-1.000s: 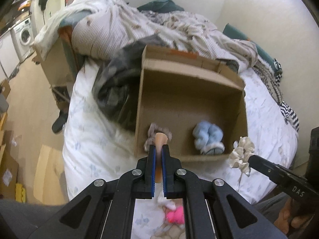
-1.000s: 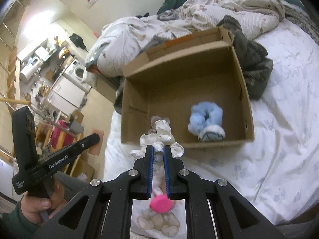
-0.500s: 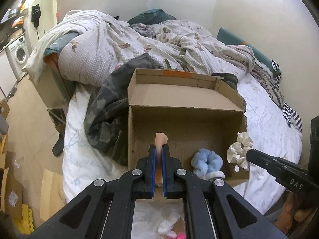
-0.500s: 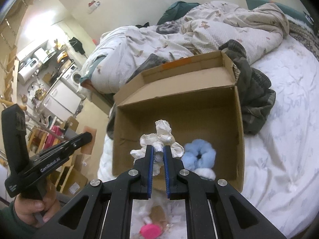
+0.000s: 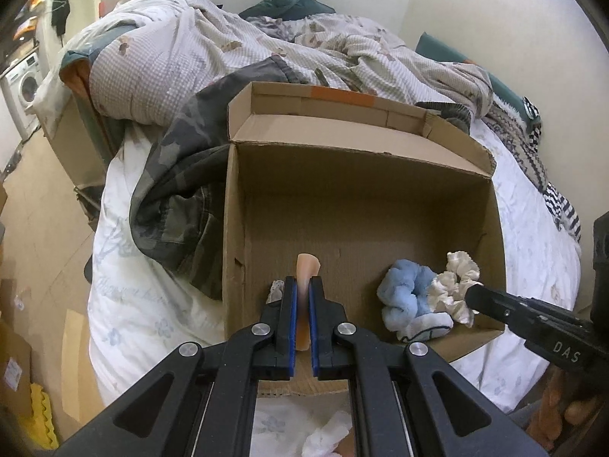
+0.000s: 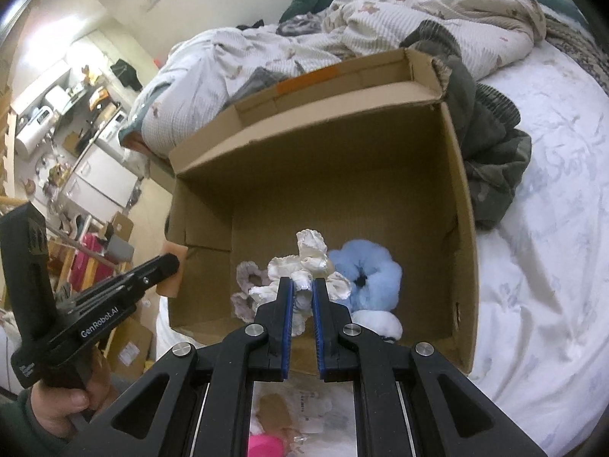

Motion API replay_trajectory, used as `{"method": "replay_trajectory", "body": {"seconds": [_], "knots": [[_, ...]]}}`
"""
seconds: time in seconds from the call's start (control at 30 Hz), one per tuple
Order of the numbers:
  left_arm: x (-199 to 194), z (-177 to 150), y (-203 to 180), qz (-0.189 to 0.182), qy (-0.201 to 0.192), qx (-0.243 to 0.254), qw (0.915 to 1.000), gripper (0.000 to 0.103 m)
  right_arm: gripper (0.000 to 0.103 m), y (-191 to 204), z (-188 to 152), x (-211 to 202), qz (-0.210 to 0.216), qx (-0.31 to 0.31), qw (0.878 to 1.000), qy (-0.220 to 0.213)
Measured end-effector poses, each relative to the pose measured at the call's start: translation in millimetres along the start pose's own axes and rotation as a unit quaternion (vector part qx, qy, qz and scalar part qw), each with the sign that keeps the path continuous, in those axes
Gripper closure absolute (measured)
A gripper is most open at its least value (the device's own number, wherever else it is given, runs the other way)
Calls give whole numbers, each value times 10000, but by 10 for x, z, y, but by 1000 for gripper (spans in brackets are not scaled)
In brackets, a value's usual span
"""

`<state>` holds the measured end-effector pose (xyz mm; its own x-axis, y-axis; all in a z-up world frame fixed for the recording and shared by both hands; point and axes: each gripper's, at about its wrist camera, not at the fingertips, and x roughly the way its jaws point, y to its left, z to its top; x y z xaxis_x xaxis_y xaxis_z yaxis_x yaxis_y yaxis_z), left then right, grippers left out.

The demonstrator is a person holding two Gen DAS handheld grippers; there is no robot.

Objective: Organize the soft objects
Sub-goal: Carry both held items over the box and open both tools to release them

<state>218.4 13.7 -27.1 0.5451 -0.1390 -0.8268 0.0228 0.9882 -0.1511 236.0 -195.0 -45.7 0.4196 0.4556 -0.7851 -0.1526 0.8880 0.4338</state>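
Cardboard box [image 5: 380, 198]: open-topped, sat on bed [image 5: 125, 285] w/ white floral sheet, far flaps up. Contents, near end: light-blue fluffy scrunchie [image 6: 369, 274] on box floor, right of centre; grey scrunchie [image 6: 247, 285] left of it, partly hidden; small white item just nr the blue one, type unclear. Left tongs [image 5: 302, 297]: closed on a peach soft piece [image 5: 306, 270], held upright over box's near-left part. Right tongs [image 6: 302, 297]: closed on a cream satin scrunchie [image 6: 308, 262], over box's near end, touching or just above blue one. Camo garment [image 5: 179, 198] lay against box's left wall; rumpled duvet [image 5: 182, 49] beyond the box.
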Motion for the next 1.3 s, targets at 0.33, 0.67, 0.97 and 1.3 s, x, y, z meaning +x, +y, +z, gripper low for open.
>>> {"method": "replay_trajectory", "body": {"seconds": [0.33,0.67,0.97,1.3], "knots": [[46,31,-34,-66,4,-74,10000,98,91,56,-35,99,0,-131,9998,140],[72,6,-61,-12,4,-6,10000,98,91,60,-40,103,-31,-138,9998,165],[101,-22,-35,1,73,-33,10000,96,91,50,-38,104,-61,-107,9998,160],[116,-36,-41,24,162,-73,9998,80,90,-26,-24,91,-55,60,9999,128]]}}
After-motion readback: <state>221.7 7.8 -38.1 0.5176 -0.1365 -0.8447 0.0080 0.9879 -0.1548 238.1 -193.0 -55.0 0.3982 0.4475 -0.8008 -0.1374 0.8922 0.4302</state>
